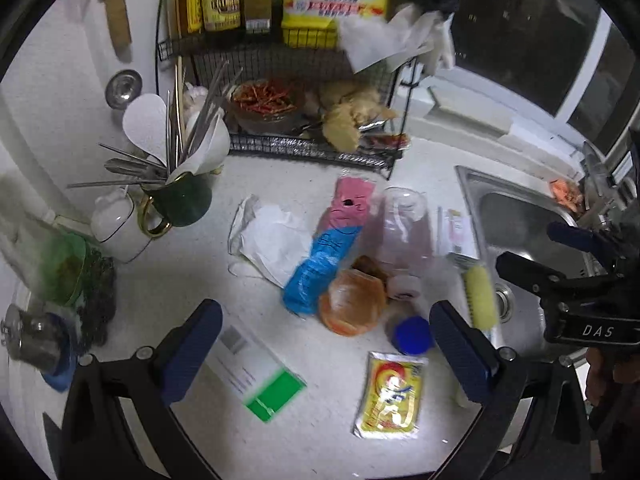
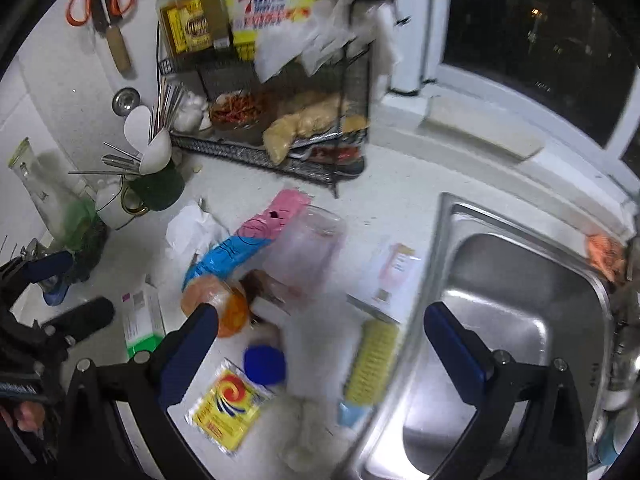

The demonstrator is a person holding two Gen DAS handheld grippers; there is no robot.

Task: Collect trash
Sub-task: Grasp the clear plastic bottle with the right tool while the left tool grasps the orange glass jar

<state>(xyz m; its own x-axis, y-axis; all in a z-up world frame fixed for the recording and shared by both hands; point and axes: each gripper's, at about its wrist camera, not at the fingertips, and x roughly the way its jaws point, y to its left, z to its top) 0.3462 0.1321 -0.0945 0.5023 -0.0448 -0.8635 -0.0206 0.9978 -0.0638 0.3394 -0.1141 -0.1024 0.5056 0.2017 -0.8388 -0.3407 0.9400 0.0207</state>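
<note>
Trash lies on the white counter (image 1: 168, 280): a pink and blue wrapper (image 1: 332, 240), a crumpled white bag (image 1: 272, 236), an orange plastic bag (image 1: 352, 304), a clear plastic cup (image 1: 404, 224) on its side, a blue cap (image 1: 414, 334), a yellow sachet (image 1: 390, 394) and a white and green box (image 1: 256, 372). My left gripper (image 1: 328, 356) is open and empty above the box and the sachet. My right gripper (image 2: 320, 356) is open and empty over the counter's edge by the sink; it also shows in the left wrist view (image 1: 536, 248). The sachet (image 2: 228, 404) and the cap (image 2: 264, 364) lie between its fingers.
A steel sink (image 1: 516, 220) is to the right, with a yellow brush (image 1: 482, 296) on its rim. A black wire rack (image 1: 280, 80) with bottles and food stands at the back. A green mug of utensils (image 1: 180, 196) and a white jar (image 1: 116, 224) stand at the left.
</note>
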